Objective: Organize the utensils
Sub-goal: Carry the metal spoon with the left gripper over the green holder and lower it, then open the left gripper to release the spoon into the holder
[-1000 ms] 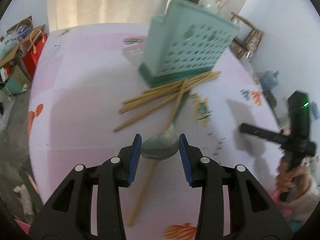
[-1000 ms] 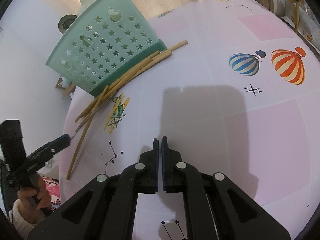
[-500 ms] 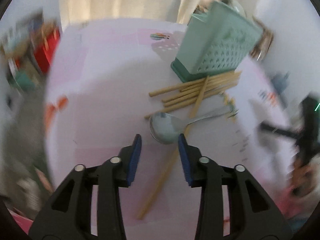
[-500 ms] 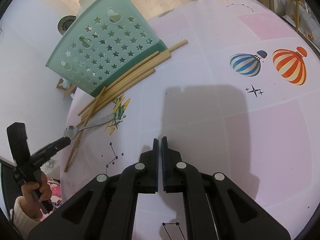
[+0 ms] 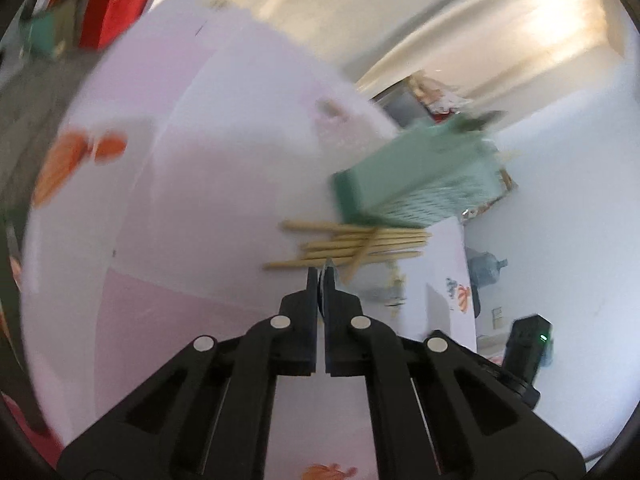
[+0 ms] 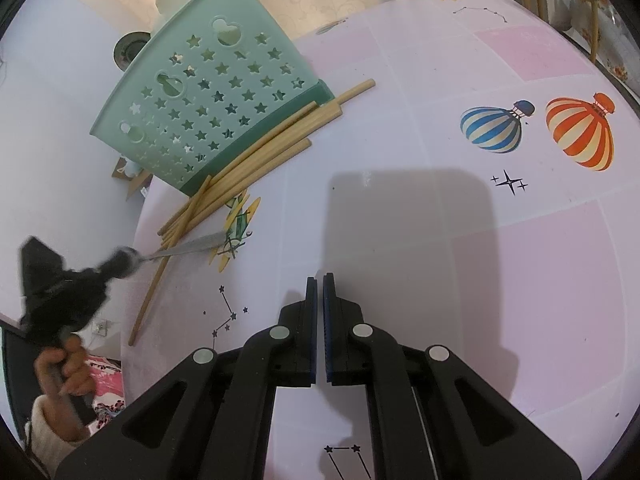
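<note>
Chopsticks (image 6: 256, 156) on table (image 6: 520, 280), against holder (image 6: 208, 100) base; spoon (image 6: 188, 246) across them.

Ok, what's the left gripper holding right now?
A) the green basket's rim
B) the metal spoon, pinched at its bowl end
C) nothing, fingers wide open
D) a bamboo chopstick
B: the right wrist view shows the left gripper shut on the bowl end of the spoon, whose handle reaches toward the chopsticks beside the green basket. The lift itself is blurred.
</note>
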`<state>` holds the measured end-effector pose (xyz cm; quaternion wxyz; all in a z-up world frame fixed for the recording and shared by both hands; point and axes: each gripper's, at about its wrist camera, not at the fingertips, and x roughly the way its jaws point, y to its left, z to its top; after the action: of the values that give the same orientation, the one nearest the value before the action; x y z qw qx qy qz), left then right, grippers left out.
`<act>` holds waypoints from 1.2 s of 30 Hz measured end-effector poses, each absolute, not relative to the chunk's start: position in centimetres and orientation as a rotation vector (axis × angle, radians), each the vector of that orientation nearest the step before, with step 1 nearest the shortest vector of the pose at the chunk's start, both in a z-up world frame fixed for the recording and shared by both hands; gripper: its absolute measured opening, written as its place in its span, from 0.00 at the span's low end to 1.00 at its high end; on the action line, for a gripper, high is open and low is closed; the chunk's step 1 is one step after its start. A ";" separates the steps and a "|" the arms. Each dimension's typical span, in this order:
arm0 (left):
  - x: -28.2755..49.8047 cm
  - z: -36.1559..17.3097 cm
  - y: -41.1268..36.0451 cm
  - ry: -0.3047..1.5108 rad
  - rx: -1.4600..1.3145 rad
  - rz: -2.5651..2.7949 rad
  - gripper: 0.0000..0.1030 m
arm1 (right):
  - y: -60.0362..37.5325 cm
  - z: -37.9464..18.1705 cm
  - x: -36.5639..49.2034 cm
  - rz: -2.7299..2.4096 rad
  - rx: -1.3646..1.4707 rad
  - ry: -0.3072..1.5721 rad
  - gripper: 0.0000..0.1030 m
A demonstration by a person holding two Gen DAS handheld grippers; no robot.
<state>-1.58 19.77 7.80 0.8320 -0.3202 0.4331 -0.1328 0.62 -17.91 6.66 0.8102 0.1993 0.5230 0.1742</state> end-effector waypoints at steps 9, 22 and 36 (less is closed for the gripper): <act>-3.2 22.5 16.1 0.665 -0.411 -0.339 0.01 | -18.0 6.8 0.8 0.391 0.473 1.141 0.04; 7.4 23.3 5.5 0.625 0.177 -0.185 0.01 | -17.7 8.8 2.1 0.416 0.479 1.100 0.04; 2.1 23.9 6.3 0.560 0.105 -0.323 0.26 | -16.7 8.5 2.9 0.440 0.470 1.117 0.04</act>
<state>2.06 6.34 23.88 0.9469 0.0513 0.2749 -0.1587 2.94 -16.66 8.48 0.7991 0.2192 0.5208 0.2052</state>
